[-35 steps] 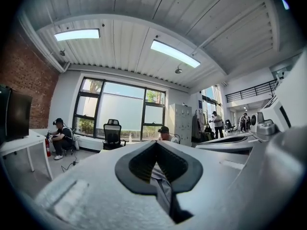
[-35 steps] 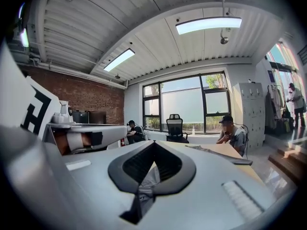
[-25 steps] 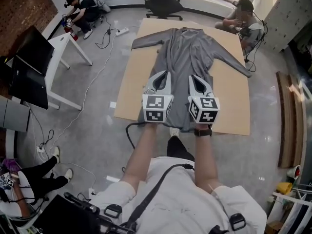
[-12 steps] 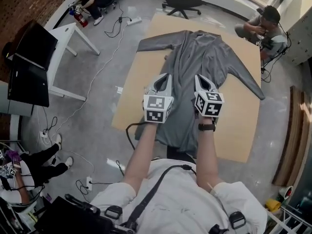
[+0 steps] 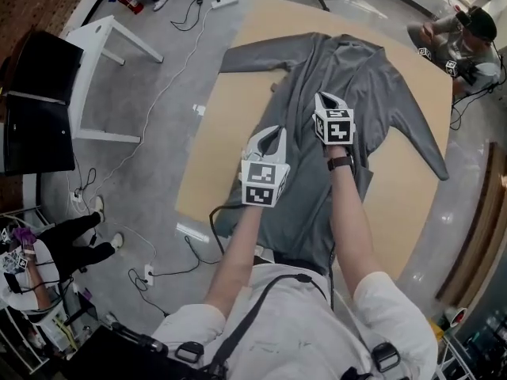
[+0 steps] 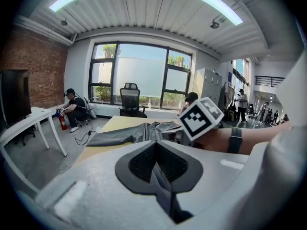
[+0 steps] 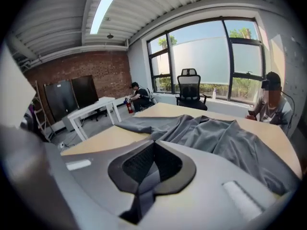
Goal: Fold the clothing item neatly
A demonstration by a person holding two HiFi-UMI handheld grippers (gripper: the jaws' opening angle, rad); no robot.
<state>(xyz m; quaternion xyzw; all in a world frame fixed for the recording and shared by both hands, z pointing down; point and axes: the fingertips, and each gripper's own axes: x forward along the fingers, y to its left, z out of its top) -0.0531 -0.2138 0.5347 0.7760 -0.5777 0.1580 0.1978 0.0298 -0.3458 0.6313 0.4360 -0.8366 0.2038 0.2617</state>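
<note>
Right gripper (image 5: pixel 325 99) advanced past left gripper (image 5: pixel 273 132); only gripper views show both pinching garment (image 5: pixel 382 77).

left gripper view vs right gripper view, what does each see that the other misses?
Left only: a forearm with a watch, a marker cube, and just one sleeve of the garment. Right only: the garment's broad body. Both: the office chair, the white table, and cloth pinched in shut jaws, by the left gripper in one, the right gripper in the other.

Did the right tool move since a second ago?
Yes. The right tool went from the near edge of the tan board farther across it, toward the collar of the grey garment, shut on its cloth.
</note>
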